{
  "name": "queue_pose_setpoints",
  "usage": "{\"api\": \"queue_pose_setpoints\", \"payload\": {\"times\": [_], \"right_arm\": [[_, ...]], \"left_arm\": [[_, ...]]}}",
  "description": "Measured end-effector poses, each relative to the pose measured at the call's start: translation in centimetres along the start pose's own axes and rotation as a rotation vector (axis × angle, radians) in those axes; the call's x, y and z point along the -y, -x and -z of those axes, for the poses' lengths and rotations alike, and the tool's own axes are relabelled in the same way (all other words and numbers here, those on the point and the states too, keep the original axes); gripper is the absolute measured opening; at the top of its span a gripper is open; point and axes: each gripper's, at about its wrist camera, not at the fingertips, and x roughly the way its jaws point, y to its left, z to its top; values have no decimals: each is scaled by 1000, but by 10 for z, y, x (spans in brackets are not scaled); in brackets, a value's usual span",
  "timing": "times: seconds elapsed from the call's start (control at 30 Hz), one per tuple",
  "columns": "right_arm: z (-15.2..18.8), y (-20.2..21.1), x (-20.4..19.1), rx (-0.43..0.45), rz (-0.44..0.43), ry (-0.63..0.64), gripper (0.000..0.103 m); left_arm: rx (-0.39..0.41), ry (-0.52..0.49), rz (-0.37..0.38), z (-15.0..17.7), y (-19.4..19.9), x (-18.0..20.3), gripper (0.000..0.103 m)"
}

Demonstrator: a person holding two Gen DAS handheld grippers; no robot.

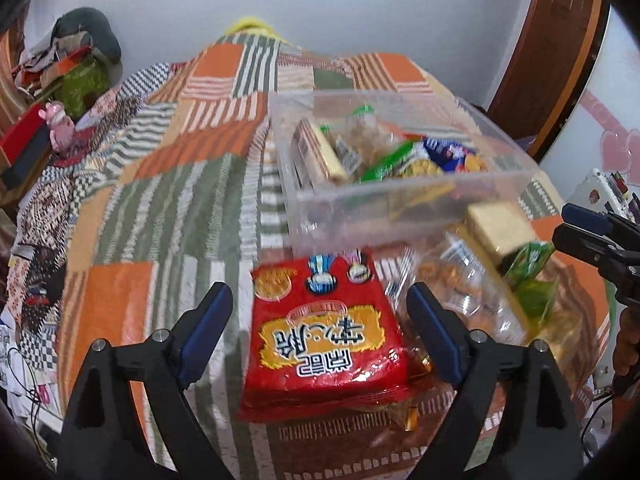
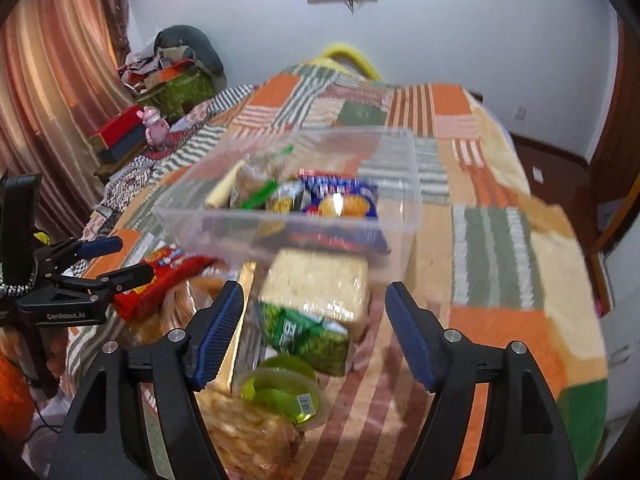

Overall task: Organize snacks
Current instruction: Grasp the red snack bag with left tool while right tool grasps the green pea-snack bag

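Left wrist view: the left gripper (image 1: 320, 312) gapes wide, holding nothing, above a red snack bag (image 1: 324, 344) on the patchwork bedspread (image 1: 168, 184). A clear bin (image 1: 400, 196) of snacks sits just beyond, toward the bed's far edge, under a white wall (image 1: 400, 12).

Right wrist view: the right gripper (image 2: 314, 312) is spread wide and empty over a green-wrapped packet (image 2: 308, 332). Curtains (image 2: 52, 92) hang left.

Right gripper (image 2: 314, 308): jaws wide apart above a green-wrapped cracker pack (image 2: 316, 312)
Clear bin (image 2: 400, 200): mid-bed, holding snacks
Red packet (image 2: 168, 276): near bed's left edge, beside left gripper (image 2: 120, 260)
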Motion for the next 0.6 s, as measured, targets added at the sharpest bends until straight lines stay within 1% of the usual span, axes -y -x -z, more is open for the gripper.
{"api": "queue_pose_setpoints", "payload": {"times": [0.1,0.13,0.2,0.3,0.33,0.37,0.4,0.43,0.47,0.6], "right_arm": [[11,-8,0,-33,-12,-15,70],[14,-10,-1,-40,-14,-16,70],[18,-16,-4,-59,-17,-20,70],[22,-25,-6,-81,-19,-30,70],[23,-28,-6,-84,-19,-35,70],[23,-29,-6,-87,-21,-39,70],[24,-30,-6,-88,-21,-44,70],[25,-30,-5,-84,-20,-50,70],[25,-31,-5,-82,-22,-55,70],[26,-27,1,-74,-30,-71,57]], "left_arm": [[-19,-6,-7,7,-12,2,90],[-11,0,-11,8,-13,2,94],[0,25,-13,11,-14,-2,98],[-13,68,20,13,-18,-9,98],[-23,68,14,13,-20,-11,98],[-40,52,-10,14,-25,-10,98],[-47,39,-25,15,-28,-10,95],[-52,29,-36,16,-31,-9,87],[-60,21,-40,18,-35,-8,85],[-31,20,-36,22,-30,-8,78]]}}
